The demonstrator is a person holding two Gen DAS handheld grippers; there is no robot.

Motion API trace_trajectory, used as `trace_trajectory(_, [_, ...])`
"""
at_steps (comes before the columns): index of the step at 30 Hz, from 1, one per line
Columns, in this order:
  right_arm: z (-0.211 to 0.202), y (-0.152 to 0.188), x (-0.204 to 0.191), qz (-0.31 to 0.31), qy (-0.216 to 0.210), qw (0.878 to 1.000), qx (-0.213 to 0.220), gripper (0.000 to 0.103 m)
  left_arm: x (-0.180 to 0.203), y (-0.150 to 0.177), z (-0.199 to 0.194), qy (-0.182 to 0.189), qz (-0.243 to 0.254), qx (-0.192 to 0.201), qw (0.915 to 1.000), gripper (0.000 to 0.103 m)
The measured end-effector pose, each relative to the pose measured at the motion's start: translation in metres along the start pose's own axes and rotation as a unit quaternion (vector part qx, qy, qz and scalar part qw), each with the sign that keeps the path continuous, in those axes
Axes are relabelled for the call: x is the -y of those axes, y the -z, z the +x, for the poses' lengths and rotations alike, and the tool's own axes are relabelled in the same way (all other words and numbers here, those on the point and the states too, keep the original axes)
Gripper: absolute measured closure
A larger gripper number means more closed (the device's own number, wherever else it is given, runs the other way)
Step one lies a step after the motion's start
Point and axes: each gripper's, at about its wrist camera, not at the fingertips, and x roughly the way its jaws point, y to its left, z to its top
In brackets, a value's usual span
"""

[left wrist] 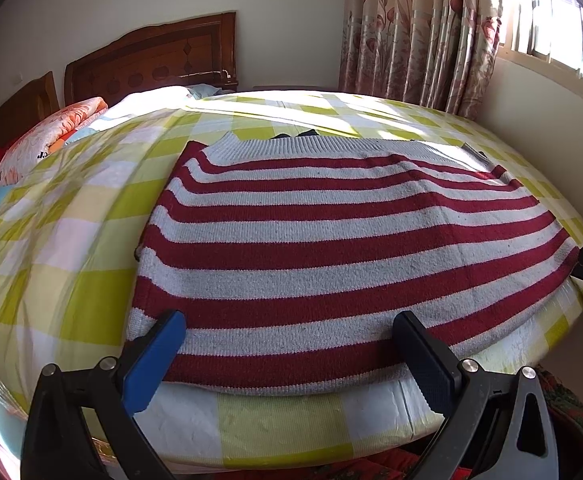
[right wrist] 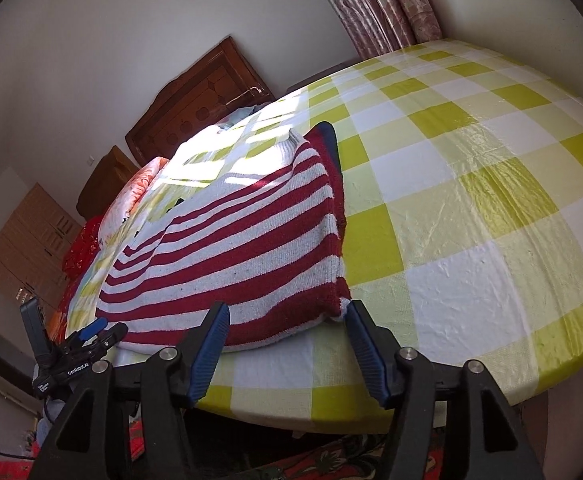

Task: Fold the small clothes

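STEP: grasp hem | striped sweater (left wrist: 347, 248) flat on bed (right wrist: 471, 200), near edge | left gripper (left wrist: 291, 340) released over hem | right gripper (right wrist: 285, 320) released at right hem corner | pinch both layers, lift evenly.

My left hand-held gripper (left wrist: 289, 354) has black arms, blue bumpy pads (left wrist: 155, 360) and shiny round silver screws (left wrist: 469, 365). My right hand-held gripper (right wrist: 287, 350) looks the same, blue pads (right wrist: 365, 350) with ridges.
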Motion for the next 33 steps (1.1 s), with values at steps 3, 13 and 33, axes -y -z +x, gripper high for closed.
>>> trace_trajectory(3, [0.008,0.003,-0.004,0.015,-0.052,0.998,-0.017,0.04,0.0,0.0,0.0,0.001,0.0,0.0,1.0,0.0])
trace_trajectory(13, [0.053,-0.039,-0.012,0.027,-0.04,0.999,0.012,0.041,0.0,-0.001,-0.001,0.003,0.003,0.0,1.0,0.0])
trace_trajectory(33, [0.046,-0.042,0.011,0.046,-0.022,0.997,0.06,0.087,0.063,-0.086,0.067,0.035,0.029,-0.037,0.9983,0.0])
